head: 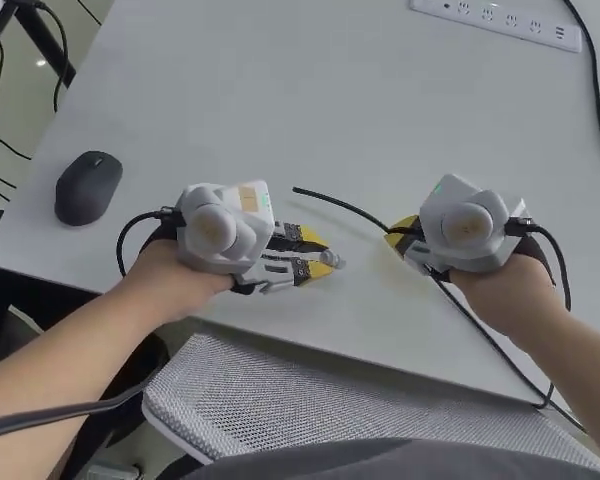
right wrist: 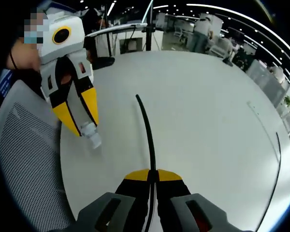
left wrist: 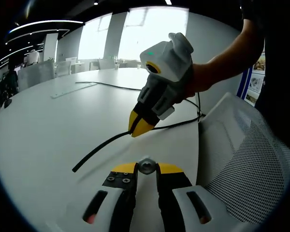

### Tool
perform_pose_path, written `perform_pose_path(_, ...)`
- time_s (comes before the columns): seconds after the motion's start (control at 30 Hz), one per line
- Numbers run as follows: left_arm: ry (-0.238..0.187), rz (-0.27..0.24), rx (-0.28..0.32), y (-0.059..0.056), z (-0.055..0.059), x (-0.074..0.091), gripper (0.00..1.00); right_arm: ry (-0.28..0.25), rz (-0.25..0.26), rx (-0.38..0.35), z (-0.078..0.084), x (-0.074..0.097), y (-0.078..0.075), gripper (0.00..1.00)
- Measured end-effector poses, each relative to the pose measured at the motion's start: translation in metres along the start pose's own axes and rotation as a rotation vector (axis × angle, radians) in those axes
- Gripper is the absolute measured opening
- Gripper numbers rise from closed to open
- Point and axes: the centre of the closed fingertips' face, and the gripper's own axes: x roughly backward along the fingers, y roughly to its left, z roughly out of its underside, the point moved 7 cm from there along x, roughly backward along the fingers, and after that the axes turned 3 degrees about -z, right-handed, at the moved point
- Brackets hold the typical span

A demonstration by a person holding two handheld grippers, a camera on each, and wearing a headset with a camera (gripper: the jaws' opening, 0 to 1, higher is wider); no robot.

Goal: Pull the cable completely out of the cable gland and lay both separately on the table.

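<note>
The mouse (head: pixel 88 186) lay on the table's (head: pixel 280 90) left, the power strip (head: pixel 495 20) at its back right, and the cable (head: pixel 340 206) between them, the gland (head: pixel 329 261) just before it, apart.

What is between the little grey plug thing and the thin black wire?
Just bare white table, seen in the right gripper view. The small grey plastic cable gland sits apart from the thin black cable.

Table (head: pixel 310 90) lies open ahead; mouse (head: pixel 88 186) left, power strip (head: pixel 495 20) far right, mesh chair (head: pixel 310 400) behind.
</note>
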Motion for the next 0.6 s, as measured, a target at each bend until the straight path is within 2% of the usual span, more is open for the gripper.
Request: perform_pose_path(0.6, 0.031, -0.011, 0.046, -0.003, 0.019, -0.005, 0.16, 0.027, -0.02, 0.027, 0.002, -0.009, 0.004, 0.0)
